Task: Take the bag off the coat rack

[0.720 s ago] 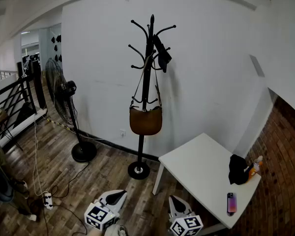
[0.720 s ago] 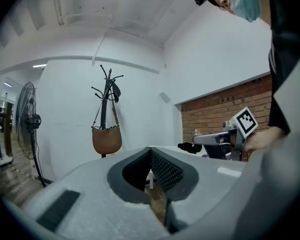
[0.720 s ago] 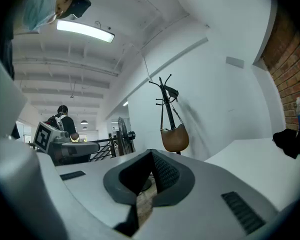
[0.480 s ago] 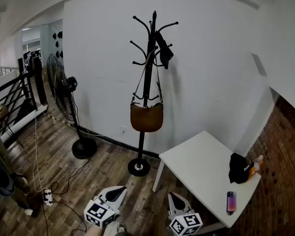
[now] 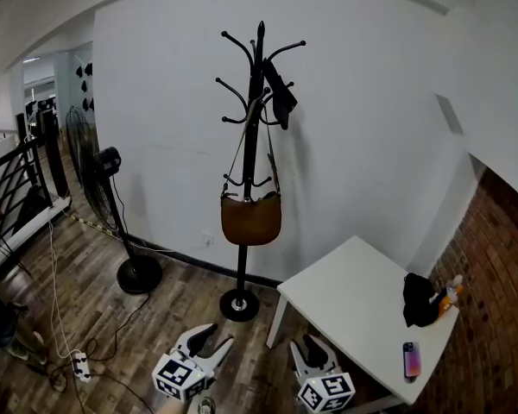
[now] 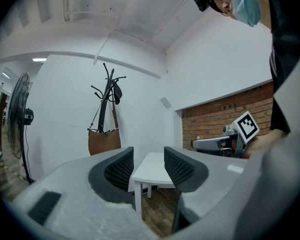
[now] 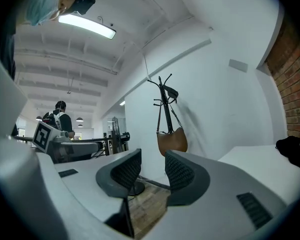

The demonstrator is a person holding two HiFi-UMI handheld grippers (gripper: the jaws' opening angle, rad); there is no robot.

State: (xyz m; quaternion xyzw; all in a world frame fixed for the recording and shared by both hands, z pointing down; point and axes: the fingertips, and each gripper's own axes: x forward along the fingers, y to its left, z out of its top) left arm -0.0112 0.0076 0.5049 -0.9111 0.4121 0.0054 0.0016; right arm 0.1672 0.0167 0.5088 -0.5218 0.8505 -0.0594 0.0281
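Observation:
A brown shoulder bag (image 5: 251, 218) hangs by its strap from a hook of the black coat rack (image 5: 252, 119) against the white wall. The bag (image 6: 104, 141) shows far off in the left gripper view, and the bag (image 7: 172, 141) in the right gripper view too. A dark cap (image 5: 282, 100) hangs higher on the rack. My left gripper (image 5: 212, 341) and right gripper (image 5: 312, 348) are low at the view's bottom edge, well short of the rack. Both stand open with nothing between their jaws.
A white table (image 5: 363, 300) stands to the right with a black bundle (image 5: 419, 299), a small bottle (image 5: 450, 293) and a phone (image 5: 408, 358) on it. A standing fan (image 5: 108, 166) is left of the rack. Cables and a power strip (image 5: 77, 365) lie on the wooden floor.
The view has shifted slightly, so the rack sits a little further left. Both grippers have come up a bit further into view, their jaws now visibly parted.

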